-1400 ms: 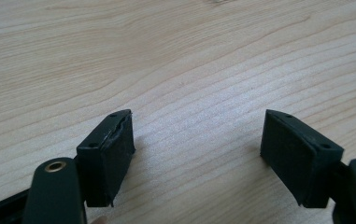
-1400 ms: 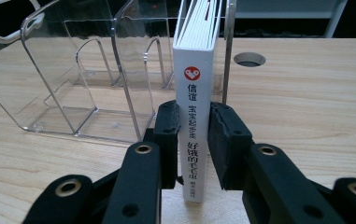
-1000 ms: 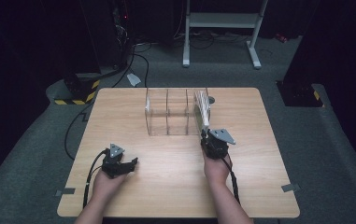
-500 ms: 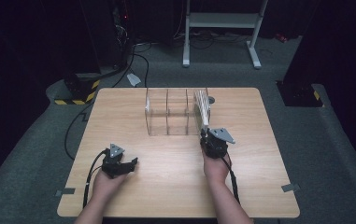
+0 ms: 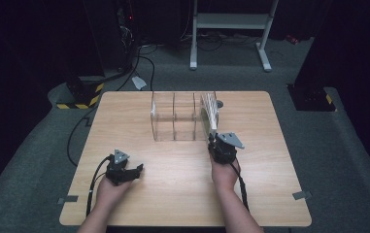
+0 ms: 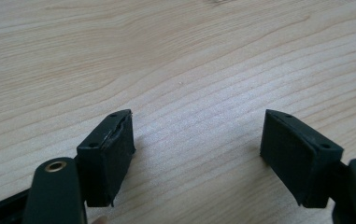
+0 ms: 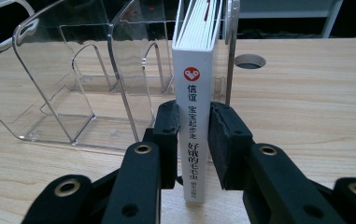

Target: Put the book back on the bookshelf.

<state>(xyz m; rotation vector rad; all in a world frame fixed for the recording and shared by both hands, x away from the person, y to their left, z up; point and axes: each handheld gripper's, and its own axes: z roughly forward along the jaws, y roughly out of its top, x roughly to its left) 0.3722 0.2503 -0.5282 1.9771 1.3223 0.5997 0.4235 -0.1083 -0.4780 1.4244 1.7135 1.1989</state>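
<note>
A white book (image 7: 193,135) with a red mark and dark lettering on its spine stands upright, its far part inside the rightmost slot of a clear acrylic file rack (image 7: 80,93). My right gripper (image 7: 193,140) is shut on the book, one pad on each cover near the spine. From above, the book (image 5: 210,114) leans out of the rack (image 5: 177,119) toward the right gripper (image 5: 216,138). My left gripper (image 5: 136,170) rests low at the table's near left, open, its black pads (image 6: 108,154) wide apart over bare wood.
The wooden table (image 5: 270,145) has a round cable hole (image 7: 250,61) behind the rack. The rack's other two slots hold nothing. Beyond the far edge are dark floor, cables and a white metal stand (image 5: 231,22).
</note>
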